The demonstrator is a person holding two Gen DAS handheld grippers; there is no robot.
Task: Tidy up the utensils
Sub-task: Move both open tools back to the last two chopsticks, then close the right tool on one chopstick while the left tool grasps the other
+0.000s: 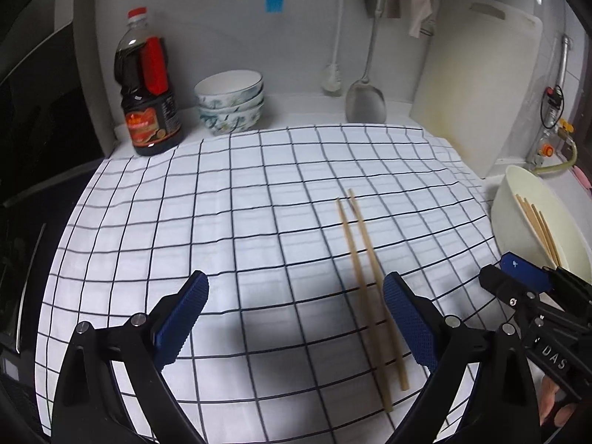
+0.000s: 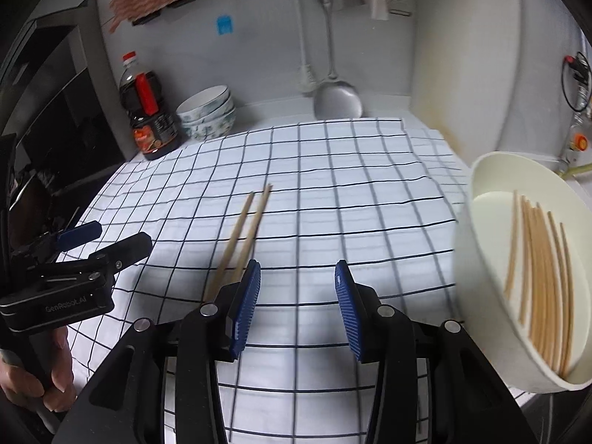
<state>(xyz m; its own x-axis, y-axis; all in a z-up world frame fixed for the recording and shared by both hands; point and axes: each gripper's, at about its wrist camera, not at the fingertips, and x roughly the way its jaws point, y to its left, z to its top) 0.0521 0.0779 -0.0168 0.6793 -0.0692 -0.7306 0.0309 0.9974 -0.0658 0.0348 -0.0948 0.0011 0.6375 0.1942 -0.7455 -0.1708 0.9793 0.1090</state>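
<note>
Two wooden chopsticks (image 1: 364, 281) lie side by side on the checked cloth (image 1: 240, 203); they also show in the right wrist view (image 2: 244, 229). A cream oval tub (image 2: 481, 259) at the right holds several more chopsticks (image 2: 544, 277); the tub also shows in the left wrist view (image 1: 518, 214). My left gripper (image 1: 296, 296) is open and empty above the cloth, its right finger beside the chopsticks. My right gripper (image 2: 298, 288) is open and empty, just right of the chopsticks' near ends, left of the tub. Each gripper shows in the other's view, the right one (image 1: 518, 277) and the left one (image 2: 96, 240).
A soy sauce bottle (image 1: 148, 92) and stacked bowls (image 1: 231, 101) stand at the back left. A metal spatula (image 1: 364, 96) and a brush (image 1: 333, 74) hang on the back wall. A cutting board (image 1: 481, 85) leans at the right. A dark stove (image 2: 55, 129) is at the left.
</note>
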